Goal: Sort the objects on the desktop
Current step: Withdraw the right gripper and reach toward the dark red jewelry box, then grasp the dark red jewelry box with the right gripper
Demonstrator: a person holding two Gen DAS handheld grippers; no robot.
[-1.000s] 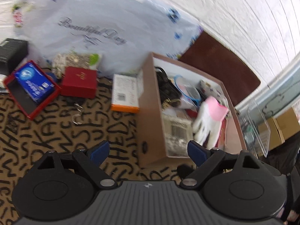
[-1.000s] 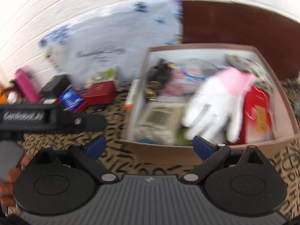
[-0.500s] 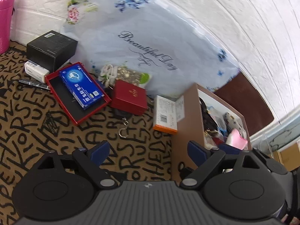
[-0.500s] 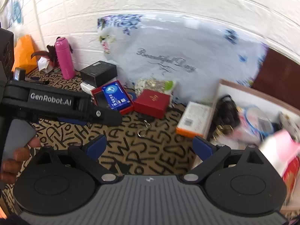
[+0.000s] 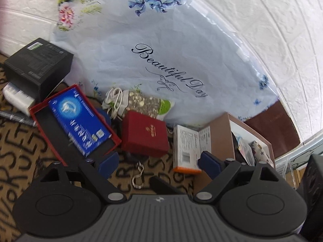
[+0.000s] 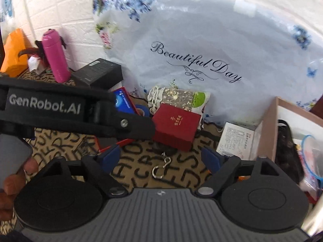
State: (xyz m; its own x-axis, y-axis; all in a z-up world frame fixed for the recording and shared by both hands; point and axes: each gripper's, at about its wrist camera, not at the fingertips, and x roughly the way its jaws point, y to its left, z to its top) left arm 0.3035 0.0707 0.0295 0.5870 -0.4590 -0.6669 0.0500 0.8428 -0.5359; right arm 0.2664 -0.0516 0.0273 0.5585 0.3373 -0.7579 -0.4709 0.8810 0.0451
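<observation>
bright, even daylight | slight motion blur | strong fisheye edge warp

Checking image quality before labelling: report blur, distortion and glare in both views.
Left wrist: strong fisheye bending of the wall's lines; bag print sharp, blue box slightly smeared. Right wrist: bag flowers motion-blurred at top, red box fairly crisp; the carton's inside looks washed out. No hard shadows.

Counter (image 5: 24, 141) cover's tan with black scribbly letters all over. Dark red gift box (image 5: 145, 133) with gold print, bright blue box (image 5: 78, 119) in a red tray (image 5: 50, 141), hot pink bottle (image 6: 55, 56).
</observation>
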